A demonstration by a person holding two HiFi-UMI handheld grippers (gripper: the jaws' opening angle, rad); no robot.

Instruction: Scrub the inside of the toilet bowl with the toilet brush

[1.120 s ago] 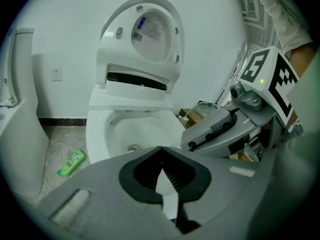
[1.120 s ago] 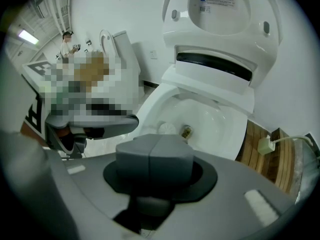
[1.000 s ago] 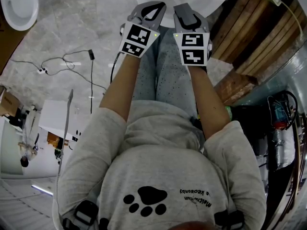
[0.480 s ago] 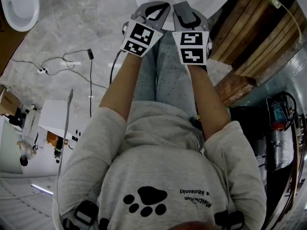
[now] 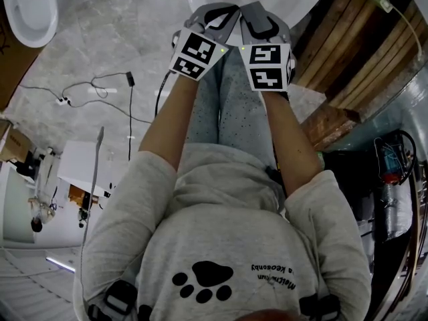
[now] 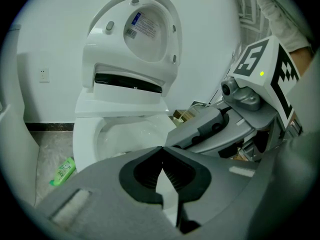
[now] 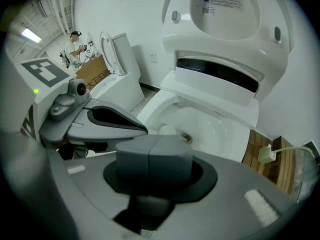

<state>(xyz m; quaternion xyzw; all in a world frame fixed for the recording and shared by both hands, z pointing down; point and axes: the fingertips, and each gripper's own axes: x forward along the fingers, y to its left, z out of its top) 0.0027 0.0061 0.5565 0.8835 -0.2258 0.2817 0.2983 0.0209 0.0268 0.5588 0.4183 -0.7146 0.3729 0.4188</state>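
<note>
Hovering side by side before the open toilet, the left gripper and right gripper are both showing jaws pressed together. The white brush head is sitting in the bowl just past the right gripper's tips; whether that gripper is pinching its handle I cannot tell.

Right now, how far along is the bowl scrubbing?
Done: the lid is up and the toilet brush has its head down in the toilet bowl, near the drain. In hand: the right gripper has its jaws together, seemingly on the brush handle; the left gripper is shut beside it. Left: the scrubbing itself. How much of the bowl is covered cannot be told.
</note>
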